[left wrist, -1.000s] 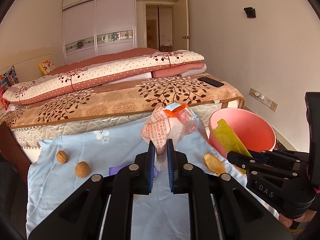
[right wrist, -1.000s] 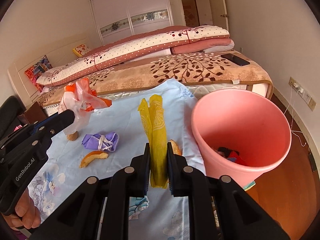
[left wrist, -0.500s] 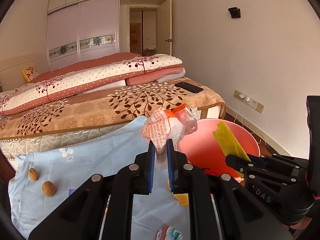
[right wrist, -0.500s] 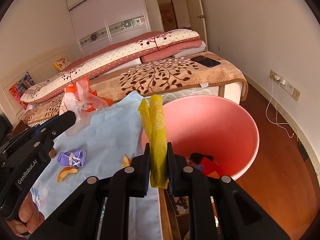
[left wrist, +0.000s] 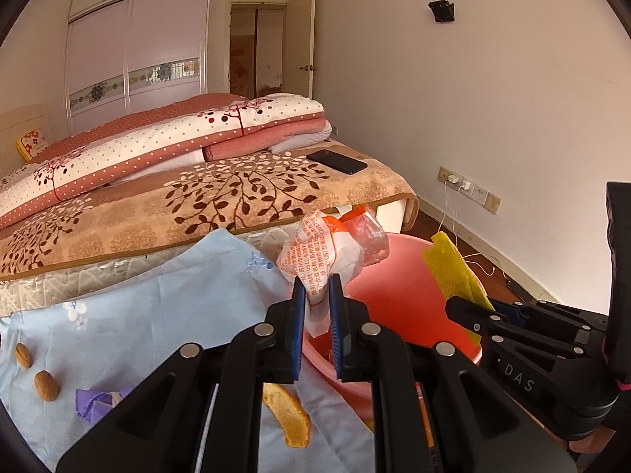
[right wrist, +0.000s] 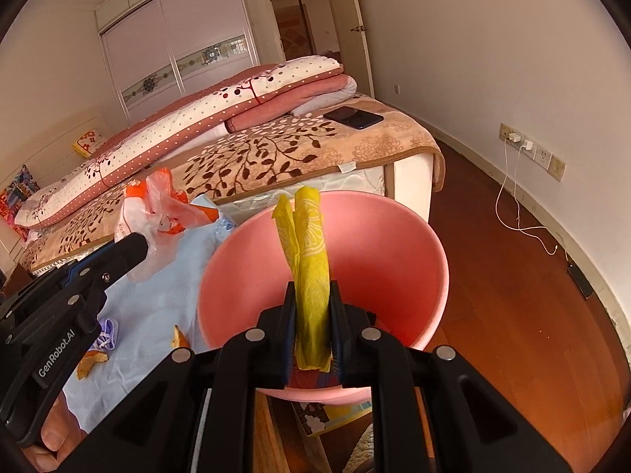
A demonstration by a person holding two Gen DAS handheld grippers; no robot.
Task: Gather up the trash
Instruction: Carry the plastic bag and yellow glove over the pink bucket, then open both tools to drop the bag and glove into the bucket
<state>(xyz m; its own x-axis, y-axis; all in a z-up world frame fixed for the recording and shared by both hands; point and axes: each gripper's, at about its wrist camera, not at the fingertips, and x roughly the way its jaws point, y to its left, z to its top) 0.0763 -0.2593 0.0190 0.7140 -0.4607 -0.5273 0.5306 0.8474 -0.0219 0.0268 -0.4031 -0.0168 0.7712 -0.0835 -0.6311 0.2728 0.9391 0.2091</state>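
Right gripper [right wrist: 313, 329] clamping on a folded yellow wrapper [right wrist: 309, 260], jaws nearly closed, the wrapper standing upright between the pads. Hanging directly above the open mouth of the pink bucket [right wrist: 430, 244], which is sitting just below and ahead of this gripper. Bucket content mostly hiding behind the gripper here, so not possible to tell how full.

Left gripper [left wrist: 317, 315] also pinching tight, holding a crumpled white and orange plastic bag [left wrist: 327, 244] by its lower end. Bag sticking up above the jaws, over the near rim of the pink bucket [left wrist: 402, 295], which is lying just ahead and to the right of this gripper. Seeming not fully over the opening, more above the edge.

Left of both grippers and lower, remaining on the light blue cloth [left wrist: 157, 295] covering the desk: two nuts [left wrist: 46, 385] far to the left, a purple crumpled wrapper [left wrist: 96, 400] closer, and an orange peel piece [left wrist: 290, 414] almost under the left gripper. Another small peel [right wrist: 179, 337] lying next to the bucket side in the right view.

Judging the task as roughly in the middle: two pieces carried to the bucket and probably ready for dropping, several small pieces waiting on the cloth.
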